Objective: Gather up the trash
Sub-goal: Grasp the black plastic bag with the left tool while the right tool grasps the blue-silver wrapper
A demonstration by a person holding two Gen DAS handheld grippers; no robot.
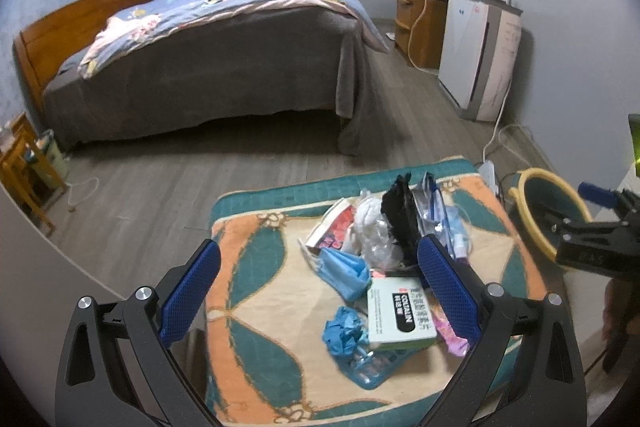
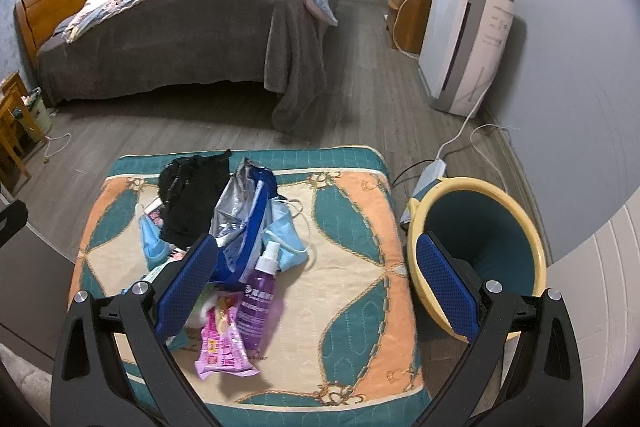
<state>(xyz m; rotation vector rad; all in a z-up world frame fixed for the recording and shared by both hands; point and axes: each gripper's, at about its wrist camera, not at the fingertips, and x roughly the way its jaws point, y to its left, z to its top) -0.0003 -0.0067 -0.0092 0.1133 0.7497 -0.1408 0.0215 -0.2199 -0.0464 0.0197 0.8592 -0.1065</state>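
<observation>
Both my grippers, left point(image 1: 318, 295) and right point(image 2: 316, 283), hang spread wide above the trash pile point(image 1: 376, 259); bin point(image 2: 480, 239) just beside the cushion point(image 2: 360, 267).

A pale green box point(image 1: 400, 313) lying on the patterned cushion point(image 1: 256, 291) is printed with a black label reading "COLMALIN". Print on the purple bottle point(image 2: 258, 303) is too blurred to be read.
</observation>
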